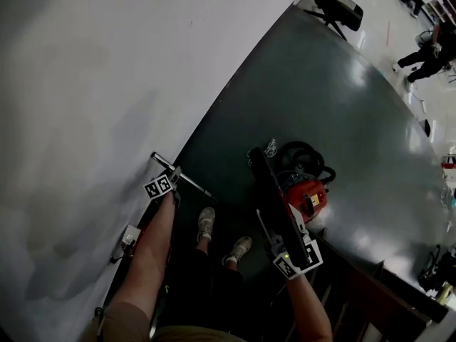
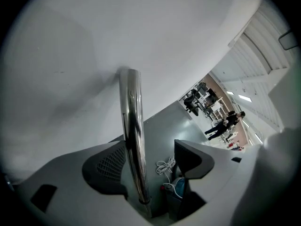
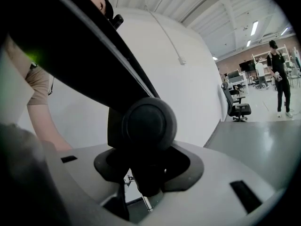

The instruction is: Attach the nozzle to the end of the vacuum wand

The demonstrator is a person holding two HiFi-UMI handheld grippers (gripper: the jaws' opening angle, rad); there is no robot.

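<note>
A chrome vacuum wand (image 1: 184, 177) slants from the grey floor up against the white wall. In the left gripper view the wand (image 2: 132, 140) runs between the jaws close to the left pad (image 2: 109, 166), and its far end meets the wall. My left gripper (image 2: 150, 160) stands wide open around it, with a clear gap to the right pad; in the head view this gripper (image 1: 173, 182) sits at mid-wand. My right gripper (image 1: 272, 238) is shut on the long black nozzle (image 1: 266, 185). The nozzle's round black part (image 3: 149, 123) fills that gripper's (image 3: 148, 171) jaws.
A red vacuum body (image 1: 308, 198) with a black hose (image 1: 302, 155) sits on the floor beside the nozzle, and a white cord (image 1: 271, 147) lies past it. My shoes (image 1: 206, 224) are between the grippers. A wall socket (image 1: 130, 236) is low left. An office chair (image 1: 340, 3) and people (image 1: 429, 54) are far off.
</note>
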